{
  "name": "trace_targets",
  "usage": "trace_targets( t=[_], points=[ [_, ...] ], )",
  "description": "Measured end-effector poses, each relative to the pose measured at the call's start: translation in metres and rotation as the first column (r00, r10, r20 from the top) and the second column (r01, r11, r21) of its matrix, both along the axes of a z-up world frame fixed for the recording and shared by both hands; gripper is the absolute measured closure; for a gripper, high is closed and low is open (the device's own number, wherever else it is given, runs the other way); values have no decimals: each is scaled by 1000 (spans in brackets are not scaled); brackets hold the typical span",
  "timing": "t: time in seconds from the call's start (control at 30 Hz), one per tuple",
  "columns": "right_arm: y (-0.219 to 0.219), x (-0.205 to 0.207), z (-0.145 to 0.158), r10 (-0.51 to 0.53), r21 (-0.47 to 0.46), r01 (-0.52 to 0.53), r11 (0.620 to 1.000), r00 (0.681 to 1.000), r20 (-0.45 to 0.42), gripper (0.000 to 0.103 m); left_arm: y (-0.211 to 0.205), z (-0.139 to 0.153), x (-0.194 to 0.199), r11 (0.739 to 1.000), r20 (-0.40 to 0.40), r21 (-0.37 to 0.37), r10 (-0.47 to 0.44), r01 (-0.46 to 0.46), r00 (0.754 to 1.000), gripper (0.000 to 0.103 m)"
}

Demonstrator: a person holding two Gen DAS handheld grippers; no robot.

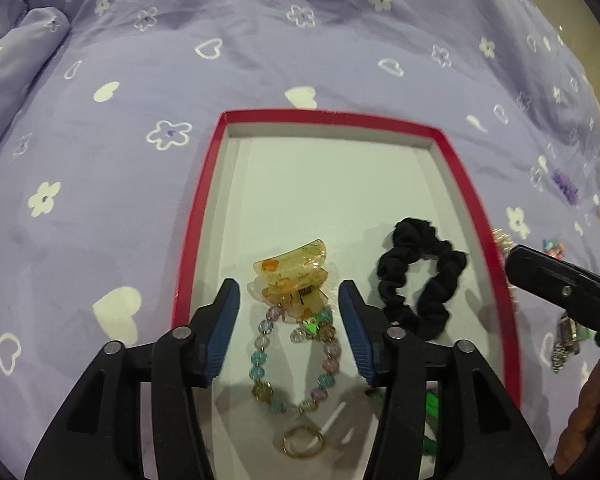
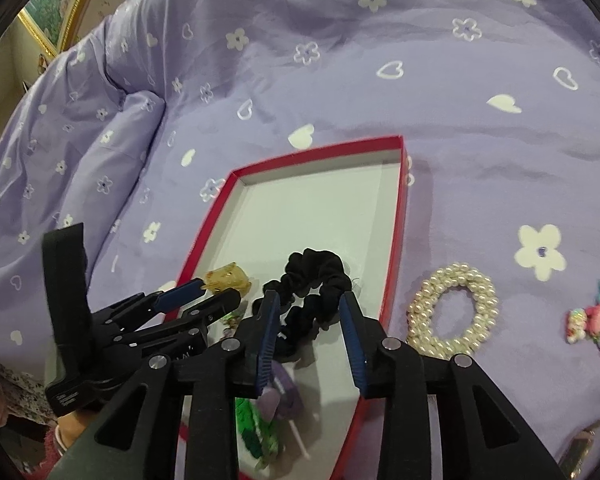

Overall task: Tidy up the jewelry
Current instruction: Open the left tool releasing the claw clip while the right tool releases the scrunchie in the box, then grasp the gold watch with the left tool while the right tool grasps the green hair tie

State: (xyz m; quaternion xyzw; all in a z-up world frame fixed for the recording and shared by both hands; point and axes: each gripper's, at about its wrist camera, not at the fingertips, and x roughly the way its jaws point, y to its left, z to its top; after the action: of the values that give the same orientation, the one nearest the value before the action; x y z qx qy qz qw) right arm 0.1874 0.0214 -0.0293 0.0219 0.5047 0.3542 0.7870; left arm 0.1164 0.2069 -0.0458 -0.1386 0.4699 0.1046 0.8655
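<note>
Between the blue pads of the left gripper (image 1: 288, 312) sits a yellow see-through hair claw (image 1: 290, 280), and the pads do not touch it; the gripper is about half open and holds nothing. Just under the claw lies a bead bracelet (image 1: 296, 360) with pastel beads, and nearer the camera a thin gold ring (image 1: 303, 442). The right gripper (image 2: 310, 320) is also partly open, with a gap on each side, and it holds nothing. Below it lies a black scrunchie (image 2: 314, 290), which rests loose on the white floor of the red box (image 2: 394, 240). All these things are already inside the box, which sits on a purple bedspread (image 2: 340, 80) with white hearts and flowers. Out on the bedspread, to the right of the box, wait a pearl scrunchie (image 2: 454, 312) and a colorful bead piece (image 2: 594, 320), still to be put away. The pearl scrunchie looks light and a bit bumpy, and it probably squashes easily, so pinching one side of its ring should work best. The hard claw looks smooth and may slip, so it needs a hold across its middle. The bracelet is floppy and will dangle.
</note>
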Motion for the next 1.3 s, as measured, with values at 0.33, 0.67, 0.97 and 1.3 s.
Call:
trace_targets(
  t=[0.33,0.67,0.97,1.3],
  points=[
    [-59,-17,37,-79,52,75,996,994,72,62,-20,32,-30,998,91,-56,1,4,996,45],
    [-134,-34,50,-192,51,187,981,975,110,60,-68,56,-34,991,135,-60,-107,116,985,43],
    [-205,-48,47,-309,32,307,951,945,107,60,-116,62,-28,973,140,-56,-213,223,967,43],
    [-267,-57,41,-421,3,423,906,899,123,60,-168,57,-17,938,111,-63,-333,341,936,43]
  ],
)
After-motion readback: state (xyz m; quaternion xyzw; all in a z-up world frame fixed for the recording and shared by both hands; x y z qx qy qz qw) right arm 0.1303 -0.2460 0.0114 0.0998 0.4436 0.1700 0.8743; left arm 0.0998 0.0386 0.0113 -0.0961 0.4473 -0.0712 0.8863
